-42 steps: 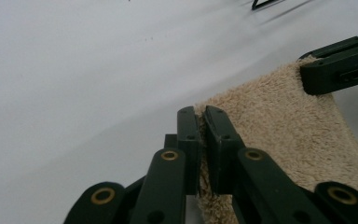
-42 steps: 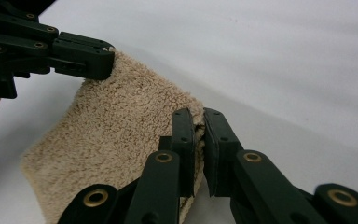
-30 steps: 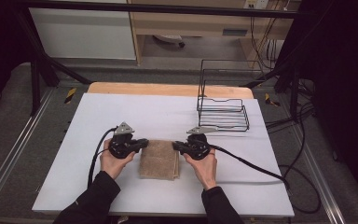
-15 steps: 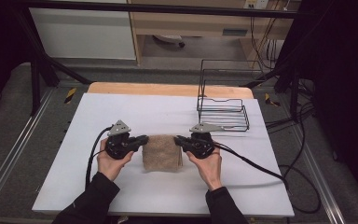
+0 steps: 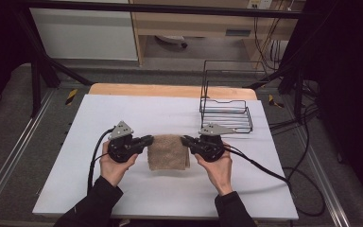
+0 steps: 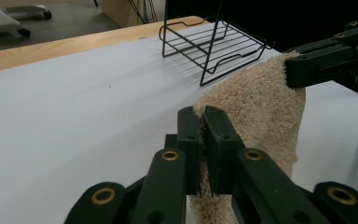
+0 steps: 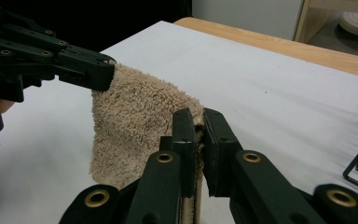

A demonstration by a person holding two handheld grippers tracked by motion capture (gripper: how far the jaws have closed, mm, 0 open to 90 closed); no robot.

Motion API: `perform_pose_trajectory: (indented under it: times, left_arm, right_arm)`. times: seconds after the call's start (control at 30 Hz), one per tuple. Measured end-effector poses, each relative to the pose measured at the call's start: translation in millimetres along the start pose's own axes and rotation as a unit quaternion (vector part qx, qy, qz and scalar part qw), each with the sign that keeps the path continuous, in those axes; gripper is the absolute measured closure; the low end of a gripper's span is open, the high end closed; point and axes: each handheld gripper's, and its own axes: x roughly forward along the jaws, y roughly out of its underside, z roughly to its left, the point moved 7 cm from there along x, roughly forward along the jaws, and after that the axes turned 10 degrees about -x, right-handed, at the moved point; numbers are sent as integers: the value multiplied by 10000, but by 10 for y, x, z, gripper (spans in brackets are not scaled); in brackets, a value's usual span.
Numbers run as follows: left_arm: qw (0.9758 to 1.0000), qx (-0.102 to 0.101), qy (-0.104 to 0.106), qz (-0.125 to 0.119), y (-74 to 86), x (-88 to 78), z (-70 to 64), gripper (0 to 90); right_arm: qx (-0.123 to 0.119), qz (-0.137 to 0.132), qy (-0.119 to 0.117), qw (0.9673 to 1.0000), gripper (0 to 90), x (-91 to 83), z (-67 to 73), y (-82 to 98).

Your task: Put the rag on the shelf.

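- Beige terry, thick and looped: the towel (image 5: 168, 152) hangs between the two tongs above the white bench (image 5: 75, 189), near the person's side, its lower edge close to or brushing the surface.
- The left tongs (image 5: 147, 141) are clamped tight on the towel's upper left corner; in the left gripper view the jaws pinch the pile with no gap.
- The right tongs (image 5: 185, 140) are likewise closed on the upper right corner, the cloth bunched between the jaws in the right gripper view.
- Judged from its drape, the towel is light, limp and grippy rather than slippery; nothing about it is fragile. It sags in the middle, so corner holds like these suit it best, kept level and taut to stop it folding on itself.
- A thin pinch at the very edge could slip out of the pile if tugged sideways.
- Cables (image 5: 260, 165) trail from each tool across the bench, clear of the cloth.
- Farther back to the right stands a black wire rack (image 5: 227, 113), well apart from the towel; its wires could snag the loops.
- Beyond lies the wooden bench edge (image 5: 170, 90).
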Motion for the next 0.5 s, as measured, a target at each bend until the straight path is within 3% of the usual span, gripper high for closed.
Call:
perform_pose_trajectory:
  times: [0.5]
  left_arm:
    - [9996,77,139,-228,-189,94,-259,851]
  right_arm:
    - [-252,-191,307,9990,842,-323,-110,-127]
